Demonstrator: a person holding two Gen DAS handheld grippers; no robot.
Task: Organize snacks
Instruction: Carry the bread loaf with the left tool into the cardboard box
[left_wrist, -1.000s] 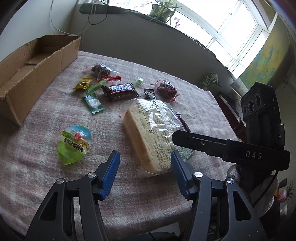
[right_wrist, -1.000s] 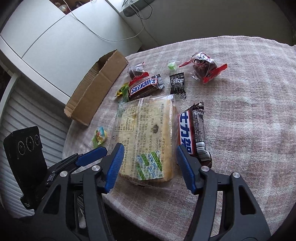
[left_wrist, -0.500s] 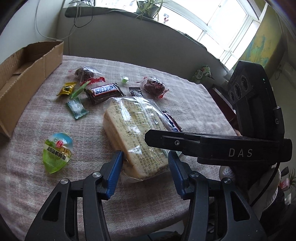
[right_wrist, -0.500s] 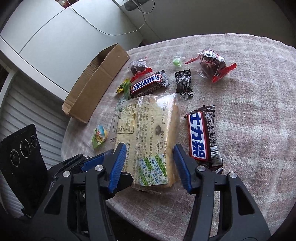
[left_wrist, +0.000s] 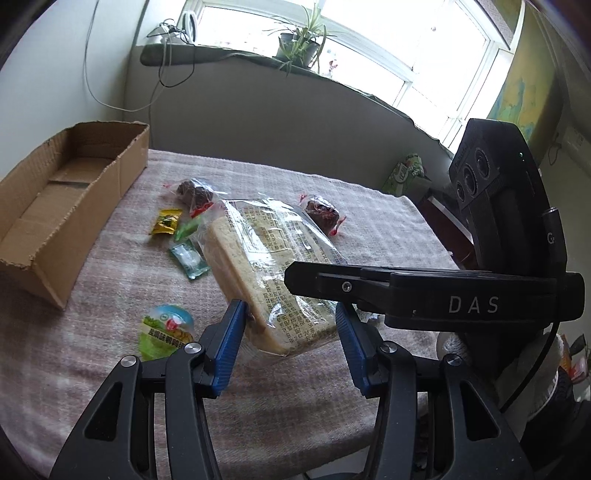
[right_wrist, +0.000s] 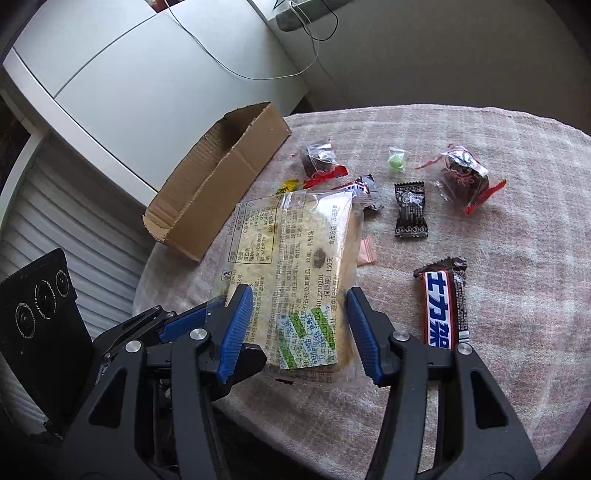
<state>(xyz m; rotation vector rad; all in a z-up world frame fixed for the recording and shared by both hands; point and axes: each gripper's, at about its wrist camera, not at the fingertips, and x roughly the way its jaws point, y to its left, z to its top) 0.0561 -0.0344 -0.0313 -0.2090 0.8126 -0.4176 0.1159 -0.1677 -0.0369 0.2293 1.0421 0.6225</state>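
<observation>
A large clear-wrapped bread pack (left_wrist: 266, 269) is lifted and tilted above the pink cloth-covered table (left_wrist: 332, 206). My left gripper (left_wrist: 290, 334) is shut on its near end. My right gripper (right_wrist: 299, 325) is shut on the same pack (right_wrist: 295, 258) from the other side. The right gripper's black body crosses the left wrist view at right. An open, empty cardboard box (left_wrist: 66, 206) stands at the table's left; it also shows in the right wrist view (right_wrist: 221, 177).
Loose snacks lie on the cloth: a green jelly cup (left_wrist: 166, 330), yellow sachet (left_wrist: 166, 221), two dark red-tied cakes (left_wrist: 321, 212) (right_wrist: 463, 177), a black candy (right_wrist: 410, 210), a green candy (right_wrist: 396, 160), a Snickers bar (right_wrist: 443, 306). The table edge is near.
Both grippers closed in on the bread pack and lifted it off the table, tilting it. The Snickers bar that lay behind it is now mostly hidden.
</observation>
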